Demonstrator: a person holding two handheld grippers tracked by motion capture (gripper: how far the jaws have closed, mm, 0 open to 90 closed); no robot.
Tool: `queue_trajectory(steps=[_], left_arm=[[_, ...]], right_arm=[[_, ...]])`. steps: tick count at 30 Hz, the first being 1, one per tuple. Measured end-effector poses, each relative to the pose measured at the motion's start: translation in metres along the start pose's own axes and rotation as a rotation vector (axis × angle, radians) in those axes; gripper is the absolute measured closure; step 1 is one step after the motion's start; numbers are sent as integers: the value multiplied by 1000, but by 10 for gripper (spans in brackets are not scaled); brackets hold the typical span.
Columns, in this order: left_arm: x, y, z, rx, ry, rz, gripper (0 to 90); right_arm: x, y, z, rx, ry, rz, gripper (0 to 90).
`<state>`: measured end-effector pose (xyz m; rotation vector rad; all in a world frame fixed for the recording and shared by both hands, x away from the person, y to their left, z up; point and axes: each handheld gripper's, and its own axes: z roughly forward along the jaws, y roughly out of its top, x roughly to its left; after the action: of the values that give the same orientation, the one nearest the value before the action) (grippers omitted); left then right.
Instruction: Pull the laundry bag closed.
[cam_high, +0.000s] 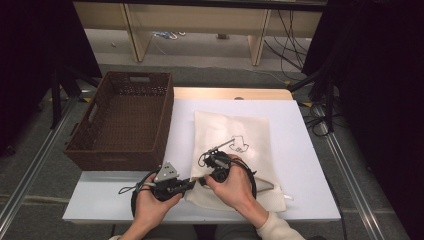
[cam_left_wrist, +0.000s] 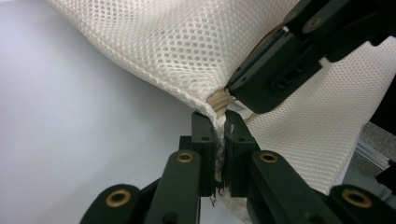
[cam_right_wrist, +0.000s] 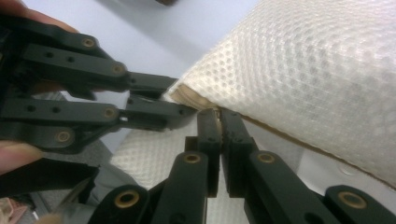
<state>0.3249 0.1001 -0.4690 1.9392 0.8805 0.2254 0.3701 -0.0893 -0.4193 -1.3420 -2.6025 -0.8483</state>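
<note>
Your left claw (cam_left_wrist: 219, 135) is clamped on the near corner of the mesh bag (cam_left_wrist: 187, 42), right by the zipper end (cam_left_wrist: 218, 100). Your right claw (cam_right_wrist: 219, 116) pinches what looks like the zipper pull — hard to tell. The bag lies on the white worktop (cam_high: 295, 150), stretching away from you — the basket (cam_high: 125, 120) sits left.

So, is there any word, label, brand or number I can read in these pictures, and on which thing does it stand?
No readable text anywhere.
The mesh bag carries a black line drawing near its middle, a picture rather than letters; any writing in it is too small to make out.
The wicker basket and the table bear no markings.
</note>
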Motion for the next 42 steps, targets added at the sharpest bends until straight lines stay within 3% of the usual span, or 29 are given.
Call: queue_trajectory(steps=[4,5,9,11,18,19,25,28,30,31,39,42], left_arm=[[-1,2,0,-7,-1,-6,848],[1,3,-1,2,-5,8,847],[-1,3,0,-5,-8,1,847],[0,3,0,-3,-10,7,848],[1,4,-1,-9,-15,5,846],[0,3,0,-16,-16,-26,846],[2,3,-1,-20,-17,-22,846],[3,3,-1,-11,-13,-14,846],[2,2,0,-22,-16,-42,846],[3,2,-1,-11,-17,-23,846],[2,2,-2,-22,-11,-25,846],[3,2,-3,-28,-5,-27,845]], right_arm=[[-4,-1,-1,15,15,20,884],[-5,-1,-1,11,9,-1,884],[-4,-2,-2,2,-4,13,884],[-5,-3,-2,12,13,9,884],[-7,-4,-3,13,-7,20,884],[-7,-4,-3,12,-6,20,884],[-4,-5,-4,15,-24,37,884],[-7,-4,-4,23,-22,18,884],[-6,-4,-4,23,-27,15,884],[-5,-5,-4,23,-29,32,884],[-6,-5,-6,36,-45,14,884],[-7,-5,-6,32,-62,38,884]])
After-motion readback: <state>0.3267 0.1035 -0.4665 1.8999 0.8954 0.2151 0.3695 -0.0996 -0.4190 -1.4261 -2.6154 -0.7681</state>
